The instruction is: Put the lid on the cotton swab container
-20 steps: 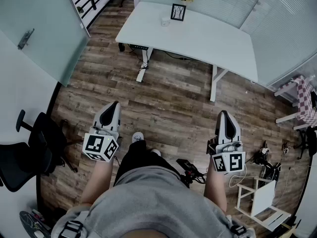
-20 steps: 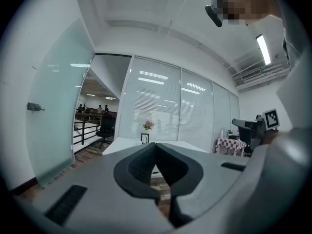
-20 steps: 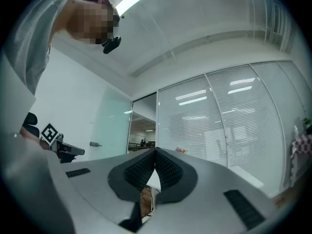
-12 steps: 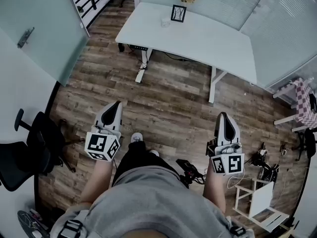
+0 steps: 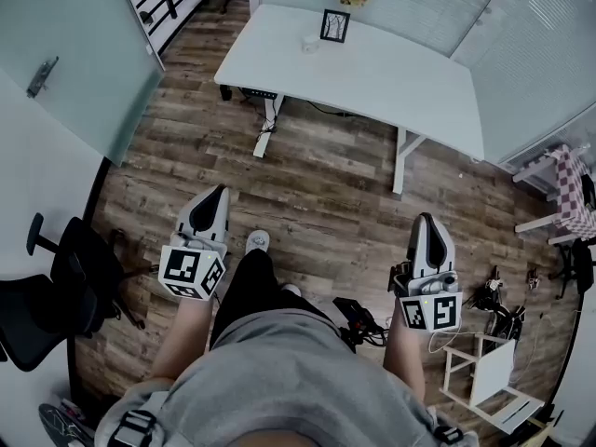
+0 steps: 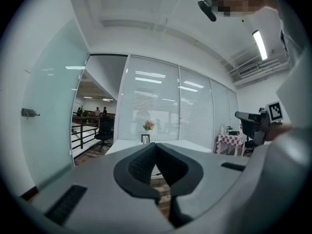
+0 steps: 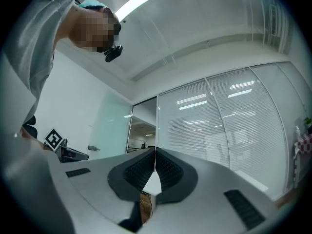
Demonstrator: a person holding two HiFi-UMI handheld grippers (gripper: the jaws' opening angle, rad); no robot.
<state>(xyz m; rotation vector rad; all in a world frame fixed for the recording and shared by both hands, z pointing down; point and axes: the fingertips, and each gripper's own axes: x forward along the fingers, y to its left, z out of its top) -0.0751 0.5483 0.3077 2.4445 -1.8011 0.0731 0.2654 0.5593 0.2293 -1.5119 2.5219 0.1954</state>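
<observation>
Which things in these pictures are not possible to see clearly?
- Head view: the small object beside the picture frame on the table is too small to identify as container or lid.
- Left gripper view: that object is too small, or hidden behind the left gripper.
- Right gripper view: the right gripper hides nearly all the tabletop.

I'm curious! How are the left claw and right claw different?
The left claw aims level at the white table; the right claw tilts up toward the blinds. The left claw is nearer the office chair; the right claw nearer the cables. Both are shut and empty.
</observation>
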